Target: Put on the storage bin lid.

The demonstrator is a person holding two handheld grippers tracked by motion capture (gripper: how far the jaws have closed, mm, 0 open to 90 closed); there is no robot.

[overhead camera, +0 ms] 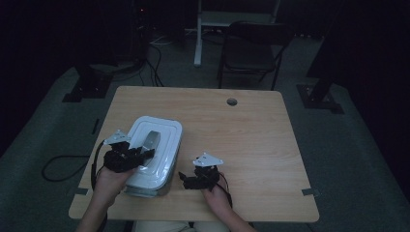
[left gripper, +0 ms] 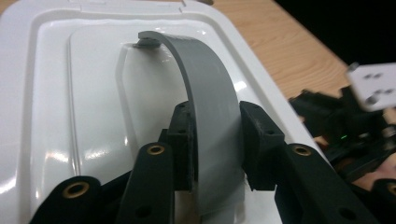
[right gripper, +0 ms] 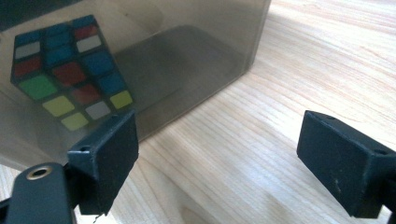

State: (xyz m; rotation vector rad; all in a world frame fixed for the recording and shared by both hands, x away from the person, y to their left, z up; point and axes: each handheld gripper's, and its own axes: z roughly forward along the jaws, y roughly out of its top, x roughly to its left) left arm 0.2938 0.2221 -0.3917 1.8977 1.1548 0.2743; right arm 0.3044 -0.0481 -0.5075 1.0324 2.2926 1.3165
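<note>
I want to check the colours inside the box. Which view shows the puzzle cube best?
The right gripper view: the puzzle cube shows through the box's clear wall. The other two views show the white lid, not the cube.

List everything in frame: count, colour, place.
Box: one, clear sides, near left part of the table.
Lid: one, white, on the box.
Handle: one, grey, arched over the lid's middle.
Puzzle cube: one, multicoloured, inside the box, seen through its wall.
Table: one, light wood, round hole near far edge.
Chair: one, dark, beyond the table.
Cables: black, on the floor, count unclear.
Left claw: black, shut on the handle.
Right claw: black, open, over bare table beside the box.
Hands: two, at the near edge.
</note>
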